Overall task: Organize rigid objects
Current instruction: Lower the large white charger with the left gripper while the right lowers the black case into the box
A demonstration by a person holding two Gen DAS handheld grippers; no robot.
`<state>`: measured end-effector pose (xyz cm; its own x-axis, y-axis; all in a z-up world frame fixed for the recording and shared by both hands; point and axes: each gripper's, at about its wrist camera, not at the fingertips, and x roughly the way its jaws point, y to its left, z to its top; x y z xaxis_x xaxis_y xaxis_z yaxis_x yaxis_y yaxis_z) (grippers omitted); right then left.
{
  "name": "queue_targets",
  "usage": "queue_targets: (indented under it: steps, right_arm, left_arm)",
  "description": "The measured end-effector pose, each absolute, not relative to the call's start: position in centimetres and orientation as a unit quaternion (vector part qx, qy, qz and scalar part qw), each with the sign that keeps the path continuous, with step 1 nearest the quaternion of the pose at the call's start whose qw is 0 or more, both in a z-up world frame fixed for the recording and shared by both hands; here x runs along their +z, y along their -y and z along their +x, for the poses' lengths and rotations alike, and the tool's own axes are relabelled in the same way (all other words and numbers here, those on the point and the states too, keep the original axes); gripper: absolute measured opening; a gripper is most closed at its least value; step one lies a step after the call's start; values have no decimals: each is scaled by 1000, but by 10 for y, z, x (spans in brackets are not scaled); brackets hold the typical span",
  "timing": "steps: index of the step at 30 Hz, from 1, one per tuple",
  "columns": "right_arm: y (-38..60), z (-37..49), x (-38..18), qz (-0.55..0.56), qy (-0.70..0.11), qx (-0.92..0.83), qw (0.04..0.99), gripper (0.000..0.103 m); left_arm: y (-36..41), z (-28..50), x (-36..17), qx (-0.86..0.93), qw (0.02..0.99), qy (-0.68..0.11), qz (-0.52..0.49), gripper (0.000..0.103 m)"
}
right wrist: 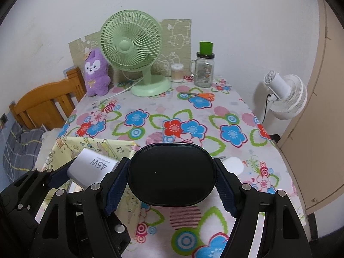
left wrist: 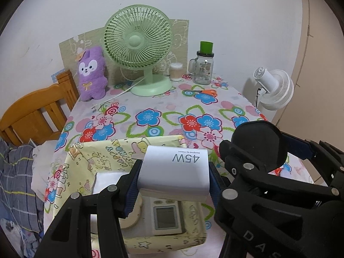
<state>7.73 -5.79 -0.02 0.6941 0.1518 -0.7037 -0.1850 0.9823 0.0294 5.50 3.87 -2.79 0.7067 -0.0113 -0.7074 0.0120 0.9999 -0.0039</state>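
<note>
My left gripper (left wrist: 173,179) is shut on a white 45W charger (left wrist: 175,169) and holds it above a yellow cartoon-print box (left wrist: 103,157) at the table's near left. Inside the box lie a white digital device with a screen (left wrist: 166,218) and a white block (left wrist: 107,181). My right gripper (right wrist: 172,185) is shut on a black oval case (right wrist: 172,175) and holds it above the floral tablecloth (right wrist: 193,116), right of the box (right wrist: 64,148). The charger (right wrist: 92,167) and the left gripper also show in the right wrist view. The case shows in the left wrist view (left wrist: 258,146).
At the back stand a green desk fan (left wrist: 139,49), a purple plush (left wrist: 92,73), a cotton swab jar (left wrist: 176,72) and a glass mug jar with green lid (left wrist: 204,66). Orange scissors (left wrist: 204,92) lie near it. A white object (right wrist: 234,164) lies behind the case. A white fan (left wrist: 275,88) stands off the table's right edge.
</note>
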Motion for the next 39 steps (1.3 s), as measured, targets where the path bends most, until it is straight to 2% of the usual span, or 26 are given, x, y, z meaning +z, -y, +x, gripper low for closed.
queue_targets:
  steps: [22,39]
  right_arm:
    - [-15,91,-12,-49,-392,137,908,77]
    - [-60,111,-49,-71,-435,169,882,77]
  left_arm:
    - [-104,60,-39,2,915,-404,-10,59]
    - [-144,75,-73,17,893,-450,-9,59]
